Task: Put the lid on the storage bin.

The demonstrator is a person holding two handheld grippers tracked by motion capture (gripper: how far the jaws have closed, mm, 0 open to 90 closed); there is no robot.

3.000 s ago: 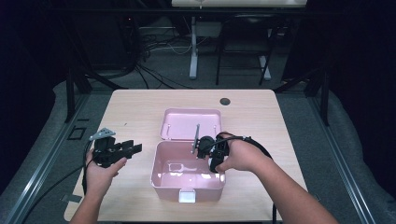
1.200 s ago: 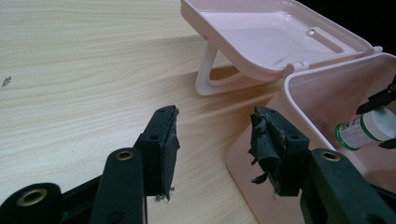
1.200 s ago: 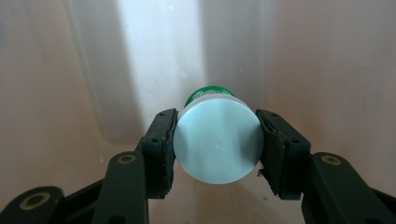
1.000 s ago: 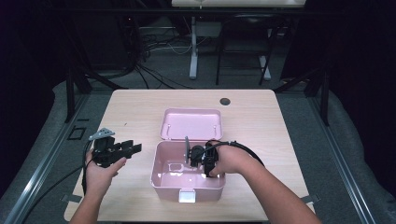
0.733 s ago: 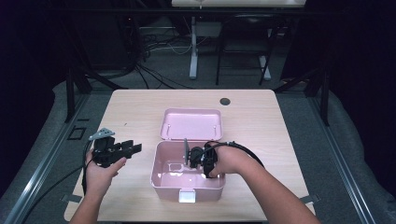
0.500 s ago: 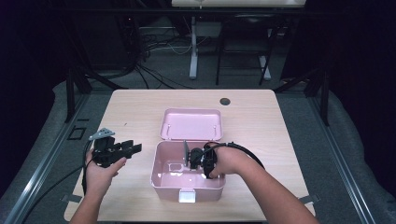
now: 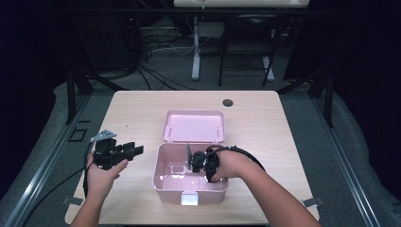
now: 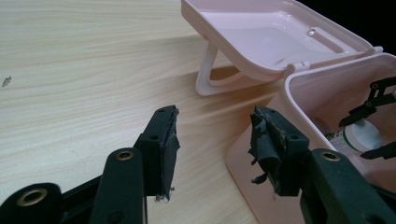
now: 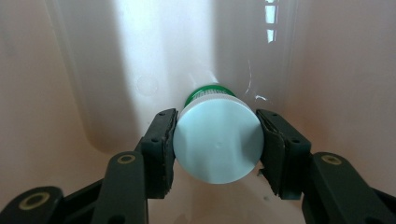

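Holding a small white-capped green bottle (image 9: 216,142) inside the open pink plastic box (image 7: 163,172), my right tongs (image 9: 215,144) squeeze its cap, bottle pointing away. My left tongs (image 8: 212,147) gape empty beside the box.

The right claw (image 7: 195,161) has carried the bottle (image 9: 215,140) down into the pink box (image 7: 163,182).

Each black claw (image 8: 210,154) has brass-ringed screw holes, frayed dark pad tape and a trailing black cable.
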